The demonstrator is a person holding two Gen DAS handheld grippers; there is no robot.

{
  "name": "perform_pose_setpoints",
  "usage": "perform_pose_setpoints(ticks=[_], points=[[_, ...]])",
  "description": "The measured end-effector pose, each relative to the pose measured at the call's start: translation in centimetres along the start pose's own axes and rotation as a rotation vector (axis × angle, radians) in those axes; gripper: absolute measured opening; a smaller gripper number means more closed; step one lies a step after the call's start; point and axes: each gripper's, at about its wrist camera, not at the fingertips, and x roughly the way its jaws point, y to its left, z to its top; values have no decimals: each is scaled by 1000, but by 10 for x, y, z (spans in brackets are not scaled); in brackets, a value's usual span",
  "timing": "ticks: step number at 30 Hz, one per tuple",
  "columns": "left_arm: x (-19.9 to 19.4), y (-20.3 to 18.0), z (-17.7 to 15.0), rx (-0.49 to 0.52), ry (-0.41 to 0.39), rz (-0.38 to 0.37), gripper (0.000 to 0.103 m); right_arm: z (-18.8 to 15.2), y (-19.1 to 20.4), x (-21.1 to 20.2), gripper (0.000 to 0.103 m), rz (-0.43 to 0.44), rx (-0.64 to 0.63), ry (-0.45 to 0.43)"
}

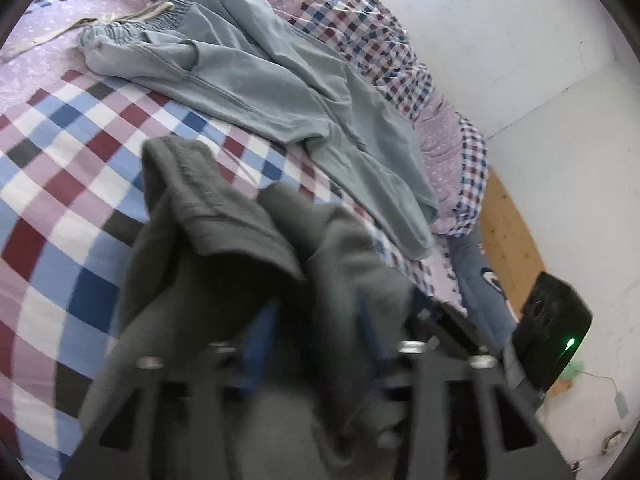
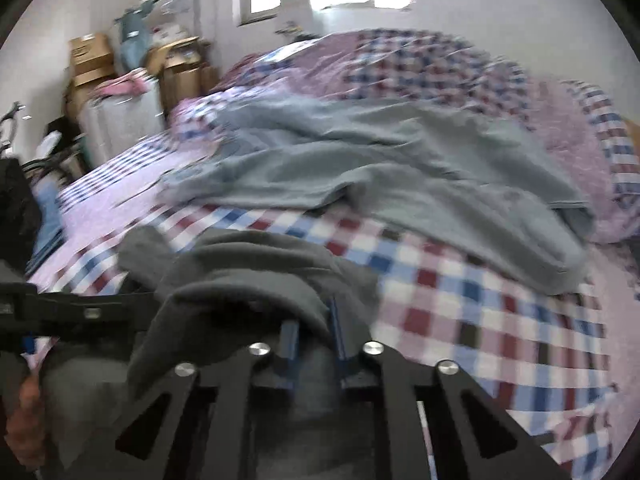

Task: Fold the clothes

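A wide bed covered in a checked quilt of red, blue, white and lilac squares [image 1: 72, 184] fills most of the room in front of me, with a plain lilac sheet showing along its far side. Spread across the quilt lies a pair of pale blue-grey cotton trousers [image 1: 280, 92], elastic waistband and a cream drawstring at one end, the legs running loosely toward the bed's edge and rumpled rather than flat. Nearer to me a dark grey fleece garment [image 1: 224, 248] is bunched up at the near edge of the quilt, apart from the trousers and draped over both tools. The left gripper [image 1: 316, 320] has its blue-lined fingers standing some way apart, with grey cloth hanging down between and over them; I cannot tell whether the pads press on it. The right gripper [image 2: 312, 332] has its blue fingers drawn close together, and a fold of the same dark grey garment [image 2: 248, 276] is pinched between them. In the right wrist view, a stack of brown cardboard boxes [image 2: 90, 60] stands against the far wall beside a bright window. Off the bed's corner in the left wrist view sits a black box with a small green light [image 1: 554, 324].
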Motion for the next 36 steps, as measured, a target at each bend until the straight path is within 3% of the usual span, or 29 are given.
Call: perform_pose_setpoints(ticks=[5, 8, 15, 19, 21, 24, 27, 30, 32, 36], points=[[-9, 23, 6, -98, -37, 17, 60, 14, -39, -36, 1, -113, 112, -127], [-7, 32, 6, -133, -35, 59, 60, 21, -62, -62, 1, -233, 144, -202], [-2, 25, 5, -70, -34, 115, 60, 28, -125, -129, 1, -553, 259, -373], [-1, 24, 5, -63, -36, 124, 60, 28, -142, -157, 1, -634, 297, -435], [-2, 23, 5, -68, -37, 126, 60, 30, -137, -156, 2, -587, 254, -429], [-7, 20, 7, -104, -54, 86, 60, 32, -106, -133, 2, -343, 89, -390], [-18, 14, 8, -128, -93, -56, 60, 25, -61, -94, 2, -150, -94, -258], [-24, 0, 9, -94, -114, -167, 60, 11, -20, -63, 2, 15, -200, -120], [-19, -11, 8, -70, -84, -232, 60, 1, 4, -53, 2, 96, -264, -67], [6, -23, 0, -75, 61, -329, 60, -15, 27, -51, 3, 184, -305, -42]])
